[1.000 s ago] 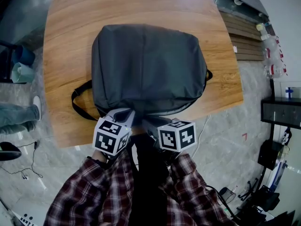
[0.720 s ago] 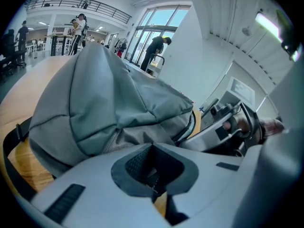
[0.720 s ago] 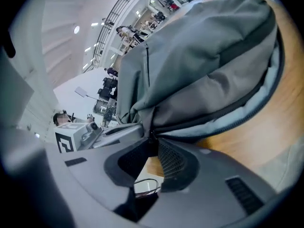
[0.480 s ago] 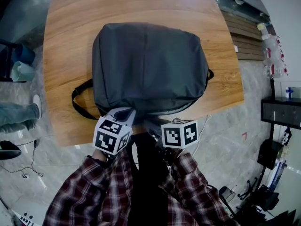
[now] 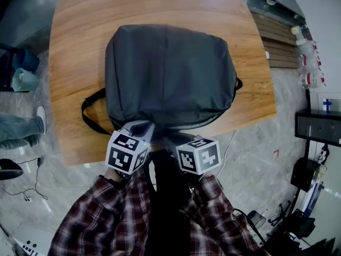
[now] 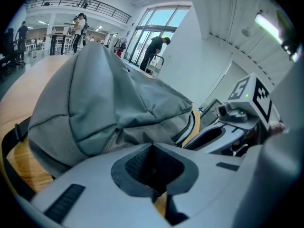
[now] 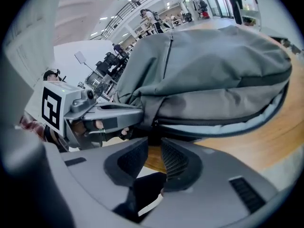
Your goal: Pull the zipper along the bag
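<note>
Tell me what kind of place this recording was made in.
Probably a large open workspace or lab hall: a railed mezzanine and tall windows show in the left gripper view, and the wooden table stands on a polished tiled floor.

Wooden table (image 5: 69,63), pale marble floor (image 5: 256,143)

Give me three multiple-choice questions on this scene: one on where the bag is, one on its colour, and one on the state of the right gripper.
1. Where does the bag lie?
A. On the floor
B. On the table
C. On a chair

2. What colour is the bag?
A. Red
B. Yellow
C. Grey

3. How is the right gripper?
A. Open, nothing between the jaws
B. Shut on a strap
C. Shut on a bottle

Key: 1 B, wood shows all round the bag. 2 C, its fabric is grey in every view. 3 A, bare wood shows through the gap.
</note>
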The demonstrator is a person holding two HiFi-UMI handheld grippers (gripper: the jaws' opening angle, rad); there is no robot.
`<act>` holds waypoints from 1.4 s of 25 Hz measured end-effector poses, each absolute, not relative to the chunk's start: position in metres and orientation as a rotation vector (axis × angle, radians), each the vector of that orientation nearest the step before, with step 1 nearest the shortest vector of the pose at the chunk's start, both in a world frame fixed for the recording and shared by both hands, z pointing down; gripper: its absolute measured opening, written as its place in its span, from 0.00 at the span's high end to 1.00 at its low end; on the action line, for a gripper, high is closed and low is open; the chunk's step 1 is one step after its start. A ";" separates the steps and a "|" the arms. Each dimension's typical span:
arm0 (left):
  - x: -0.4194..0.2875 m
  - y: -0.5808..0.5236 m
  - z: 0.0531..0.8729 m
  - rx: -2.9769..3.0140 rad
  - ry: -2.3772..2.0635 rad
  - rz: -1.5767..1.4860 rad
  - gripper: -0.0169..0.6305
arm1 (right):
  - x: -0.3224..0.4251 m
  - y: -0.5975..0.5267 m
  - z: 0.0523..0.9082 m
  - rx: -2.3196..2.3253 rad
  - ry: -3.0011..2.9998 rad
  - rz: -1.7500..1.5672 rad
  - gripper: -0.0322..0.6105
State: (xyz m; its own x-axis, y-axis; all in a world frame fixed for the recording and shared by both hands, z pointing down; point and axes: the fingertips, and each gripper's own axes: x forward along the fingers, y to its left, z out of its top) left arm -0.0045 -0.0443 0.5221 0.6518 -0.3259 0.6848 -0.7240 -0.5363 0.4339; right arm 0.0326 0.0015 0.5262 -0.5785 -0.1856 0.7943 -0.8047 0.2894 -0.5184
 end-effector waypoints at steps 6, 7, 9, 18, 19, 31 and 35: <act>-0.004 -0.044 0.522 2.141 -0.806 0.702 0.96 | 0.022 -0.009 0.529 0.872 -1.937 1.455 0.81; -0.004 -0.044 0.522 2.140 -0.806 0.703 0.96 | 0.021 -0.011 0.529 0.877 -1.930 1.475 0.81; -0.004 -0.044 0.522 2.143 -0.810 0.706 0.96 | 0.022 -0.014 0.533 0.901 -1.900 1.500 0.82; -0.005 -0.044 0.523 2.169 -0.828 0.718 0.95 | 0.023 -0.011 0.533 0.998 -1.868 1.336 0.92; -0.005 -0.044 0.523 2.172 -0.825 0.722 0.96 | 0.025 -0.010 0.533 1.000 -1.866 1.311 0.92; -0.008 -0.043 0.527 2.170 -0.791 0.749 0.96 | 0.083 -0.009 0.528 1.059 -1.815 1.172 0.93; -0.009 -0.043 0.528 2.168 -0.786 0.751 0.96 | 0.126 -0.011 0.525 1.098 -1.782 1.126 0.93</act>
State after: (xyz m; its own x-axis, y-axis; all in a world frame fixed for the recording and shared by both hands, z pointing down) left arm -0.0092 -0.0427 0.5278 0.6478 -0.3048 0.6982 -0.7113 -0.5703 0.4109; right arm 0.1265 -0.0107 0.5246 -0.3542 -0.2686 0.8958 -0.9243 0.2464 -0.2916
